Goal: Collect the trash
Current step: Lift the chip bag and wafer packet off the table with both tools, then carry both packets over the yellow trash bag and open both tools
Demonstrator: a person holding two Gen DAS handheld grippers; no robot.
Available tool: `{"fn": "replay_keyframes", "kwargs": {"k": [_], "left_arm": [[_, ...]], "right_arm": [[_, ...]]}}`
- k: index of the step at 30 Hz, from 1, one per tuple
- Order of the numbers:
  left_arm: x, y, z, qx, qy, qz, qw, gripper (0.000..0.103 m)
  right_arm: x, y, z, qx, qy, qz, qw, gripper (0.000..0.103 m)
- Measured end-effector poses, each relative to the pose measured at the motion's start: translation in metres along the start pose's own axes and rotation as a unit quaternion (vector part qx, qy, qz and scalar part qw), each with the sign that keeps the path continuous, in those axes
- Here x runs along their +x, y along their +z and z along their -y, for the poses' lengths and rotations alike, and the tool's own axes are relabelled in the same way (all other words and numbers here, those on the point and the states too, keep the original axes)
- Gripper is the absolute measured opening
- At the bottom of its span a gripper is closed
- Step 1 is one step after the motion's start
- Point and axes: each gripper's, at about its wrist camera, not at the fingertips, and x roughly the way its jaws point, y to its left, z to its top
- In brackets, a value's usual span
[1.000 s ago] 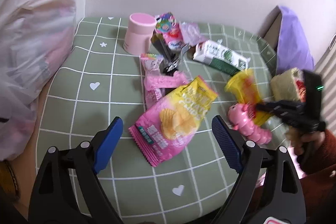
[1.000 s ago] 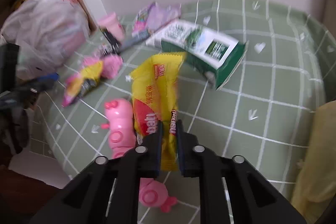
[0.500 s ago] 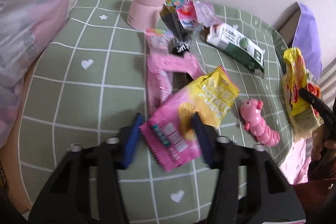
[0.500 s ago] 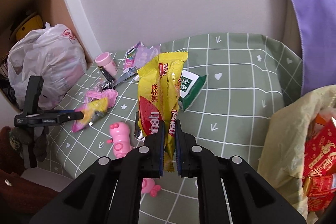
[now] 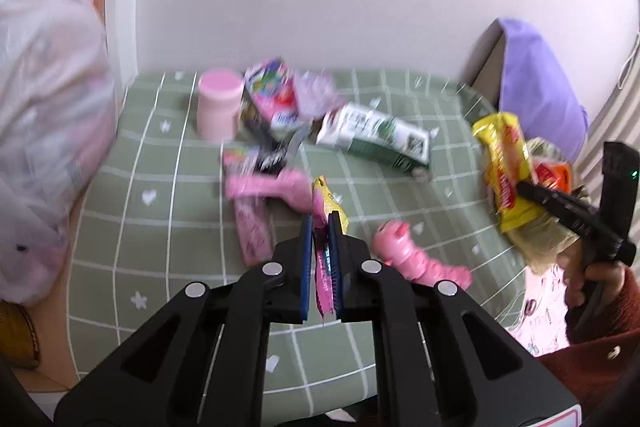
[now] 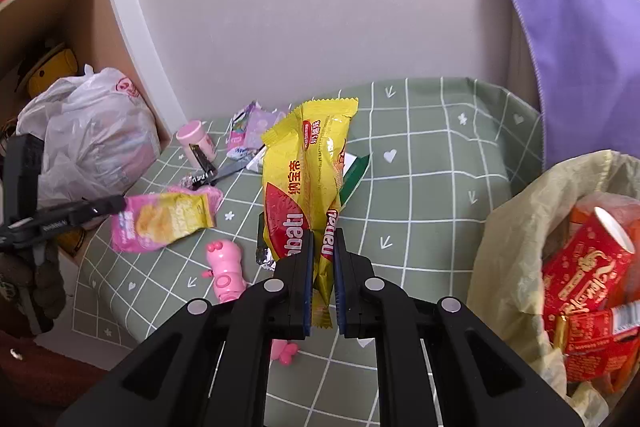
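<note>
The left gripper (image 5: pixel 320 223) is closing on a pink chip bag (image 5: pixel 325 267), pinched between its pads above the green table (image 5: pixel 160 227). A yellow wafer wrapper (image 6: pixel 308 183), lettered "nabati", is clamped in the right gripper (image 6: pixel 321 239). Only the right view shows the trash bag (image 6: pixel 504 259) holding red packets (image 6: pixel 588 267).

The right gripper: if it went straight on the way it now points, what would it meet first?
Probably the green checked tablecloth, with the green and white carton near that line. The right gripper points down and holds the yellow snack wrapper, which hides the path; depth is unclear.
</note>
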Motion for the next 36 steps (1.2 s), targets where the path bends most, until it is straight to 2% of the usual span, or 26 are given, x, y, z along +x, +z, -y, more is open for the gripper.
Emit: {"fn": "replay_keyframes", "kwargs": {"k": [5,11,15,19,22,24,28,32,36], "left_arm": [[-0.015,0.012,0.015,0.016,-0.014,0.033,0.9992,0.008],[-0.027,0.040,0.054,0.047,-0.066,0.074,0.9940,0.007],[-0.036,0.074,0.103,0.093,-0.130,0.110,0.9809,0.008],[-0.028,0.099,0.163,0.136,-0.200,0.116,0.9634,0.008],[-0.016,0.107,0.206,0.157,-0.254,0.103,0.9485,0.008],[-0.002,0.105,0.240,0.181,-0.278,0.092,0.9390,0.008],[0.036,0.095,0.289,0.197,-0.312,0.045,0.9282,0.008],[0.086,0.075,0.335,0.221,-0.310,-0.015,0.9246,0.008],[0.141,0.041,0.367,0.264,-0.259,-0.079,0.9257,0.008]], "right_arm": [[-0.012,0.000,-0.003,0.004,-0.006,0.018,1.000,0.011],[-0.043,0.013,0.000,-0.004,-0.035,0.058,0.998,0.011],[-0.079,0.023,0.009,-0.013,-0.081,0.095,0.992,0.011],[-0.121,0.025,0.034,-0.007,-0.141,0.122,0.982,0.011],[-0.156,0.020,0.063,0.013,-0.197,0.138,0.971,0.011],[-0.178,0.013,0.085,0.026,-0.235,0.139,0.962,0.011],[-0.207,-0.004,0.119,0.041,-0.283,0.126,0.950,0.011],[-0.197,-0.013,0.141,0.032,-0.294,0.087,0.951,0.011],[-0.160,-0.020,0.160,0.025,-0.282,0.035,0.959,0.011]]}}
